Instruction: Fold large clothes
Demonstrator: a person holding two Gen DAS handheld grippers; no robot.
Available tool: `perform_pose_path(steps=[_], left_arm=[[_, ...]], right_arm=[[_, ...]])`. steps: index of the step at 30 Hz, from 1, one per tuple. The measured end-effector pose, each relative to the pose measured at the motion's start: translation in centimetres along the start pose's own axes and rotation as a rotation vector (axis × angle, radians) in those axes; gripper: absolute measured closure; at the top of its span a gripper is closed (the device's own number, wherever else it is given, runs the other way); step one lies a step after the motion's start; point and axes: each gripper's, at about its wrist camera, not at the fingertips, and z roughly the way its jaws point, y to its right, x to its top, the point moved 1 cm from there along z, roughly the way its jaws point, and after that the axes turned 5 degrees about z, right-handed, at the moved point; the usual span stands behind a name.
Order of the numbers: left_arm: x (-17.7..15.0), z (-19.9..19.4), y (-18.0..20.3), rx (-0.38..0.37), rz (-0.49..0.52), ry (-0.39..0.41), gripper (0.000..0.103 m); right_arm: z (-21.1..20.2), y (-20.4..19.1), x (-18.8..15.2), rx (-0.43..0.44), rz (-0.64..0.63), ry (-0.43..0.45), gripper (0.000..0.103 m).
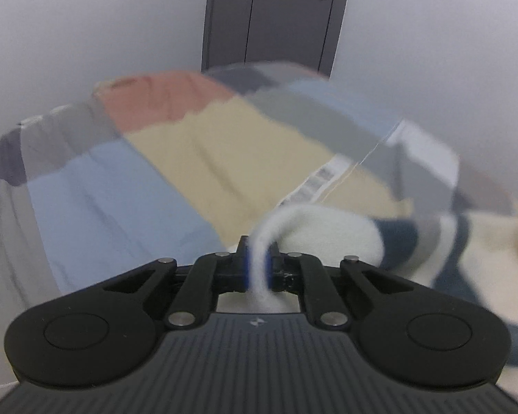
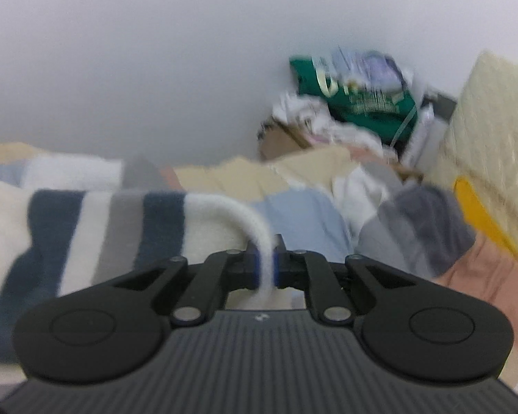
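Observation:
A large fleecy garment (image 1: 331,231) in cream with navy and grey stripes lies over a bed. My left gripper (image 1: 258,258) is shut on its white edge, which bends up between the fingers, with the striped part off to the right. My right gripper (image 2: 266,262) is shut on another part of the white edge of the same garment (image 2: 96,227), whose stripes spread to the left. Both views are blurred by motion.
The bed has a patchwork cover (image 1: 127,186) of blue, beige, red and grey blocks. A grey door (image 1: 272,17) stands behind it. A cardboard box with a green bag (image 2: 359,103) and papers sits by the wall. A cream cushion (image 2: 490,117) leans at right.

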Motion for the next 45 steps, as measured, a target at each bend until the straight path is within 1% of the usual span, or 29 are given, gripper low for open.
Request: perform_pose_path(steps=[2,3,5,6,8,9,11,13,14,15,16,17,18,21,23,25,27,30,32,34,35,37,39,41,42,43,45], left_arm=[[-0.5,2.3,0.2,0.019,0.042,-0.046,0.092],[-0.6,3.3,0.2,0.024,0.060,-0.065,0.092],[-0.8,4.5,0.0,0.023,0.053,-0.084,0.091],[-0.8,4.8,-0.1,0.019,0.039,-0.090,0.090],[-0.7,4.7,0.1,0.023,0.044,-0.091,0.090],[-0.8,4.4,0.2,0.022,0.058,-0.089,0.089],[-0.9,4.2,0.1,0.017,0.074,-0.095,0.082],[-0.8,3.7,-0.2,0.001,0.064,-0.103,0.059],[-0.8,3.1,-0.5,-0.009,0.057,-0.100,0.055],[-0.9,2.5,-0.8,-0.023,0.053,-0.098,0.051],[-1.0,1.8,-1.1,-0.036,0.051,-0.098,0.051],[-1.1,1.1,-1.5,-0.044,0.046,-0.096,0.051],[-1.4,0.2,-1.9,-0.057,0.038,-0.089,0.051],[-2.0,-2.7,-3.2,-0.119,0.006,-0.075,0.051],[-2.2,-4.6,-3.8,-0.155,-0.021,-0.069,0.051],[-2.3,-6.1,-4.1,-0.169,-0.037,-0.068,0.051],[-2.5,-7.6,-3.9,-0.181,-0.026,-0.063,0.051],[-3.4,-9.7,-3.7,-0.207,0.004,-0.056,0.051],[-4.5,-11.2,-3.5,-0.224,0.033,-0.059,0.051],[-5.5,-12.4,-3.4,-0.247,0.057,-0.059,0.051],[-6.0,-12.8,-3.2,-0.265,0.066,-0.063,0.051],[-6.5,-13.0,-2.5,-0.303,0.082,-0.085,0.051],[-6.7,-12.6,-1.5,-0.328,0.110,-0.114,0.051],[-7.2,-11.9,-0.1,-0.354,0.163,-0.129,0.051],[-7.4,-11.6,0.5,-0.355,0.196,-0.130,0.051],[-7.8,-11.2,1.2,-0.340,0.235,-0.130,0.051],[-8.6,-9.9,2.6,-0.306,0.334,-0.159,0.051]], right_arm=[[1.7,-0.3,-1.4,-0.010,-0.016,0.011,0.092],[2.9,-0.5,-2.2,-0.031,-0.035,-0.005,0.092],[4.6,-0.5,-3.7,-0.039,-0.023,-0.060,0.091],[5.3,-0.4,-4.4,-0.034,-0.008,-0.079,0.091],[5.5,-0.5,-5.3,-0.016,0.005,-0.073,0.091],[5.3,-0.9,-5.4,-0.013,-0.012,-0.068,0.090],[5.1,-0.8,-5.1,0.003,-0.030,-0.073,0.090],[4.2,-0.1,-4.5,0.043,0.018,-0.092,0.080],[3.6,0.3,-4.2,0.076,0.051,-0.100,0.057],[2.9,0.6,-4.0,0.112,0.081,-0.102,0.027],[1.9,0.9,-3.7,0.137,0.105,-0.094,0.016],[0.6,1.0,-3.6,0.156,0.124,-0.078,0.013],[-0.6,0.9,-3.5,0.175,0.143,-0.069,0.013],[-4.0,0.6,-3.3,0.290,0.187,-0.076,0.013],[-6.5,-0.2,-3.6,0.333,0.191,-0.074,0.013],[-9.2,-1.3,-4.3,0.376,0.192,-0.089,0.013],[-11.3,-2.5,-5.2,0.395,0.182,-0.138,0.013],[-14.3,-3.8,-7.1,0.488,0.199,-0.217,0.013],[-16.2,-4.2,-8.1,0.540,0.191,-0.243,0.013],[-18.1,-4.7,-8.9,0.580,0.167,-0.239,0.013],[-18.6,-4.8,-9.2,0.596,0.156,-0.232,0.013],[-19.2,-5.1,-9.7,0.600,0.133,-0.228,0.013],[-18.9,-5.5,-10.2,0.603,0.119,-0.243,0.013],[-18.5,-5.5,-10.9,0.609,0.122,-0.276,0.013],[-18.2,-5.6,-11.3,0.610,0.125,-0.297,0.013],[-17.9,-5.5,-11.6,0.613,0.132,-0.316,0.013],[-17.7,-5.5,-12.3,0.618,0.146,-0.346,0.013]])
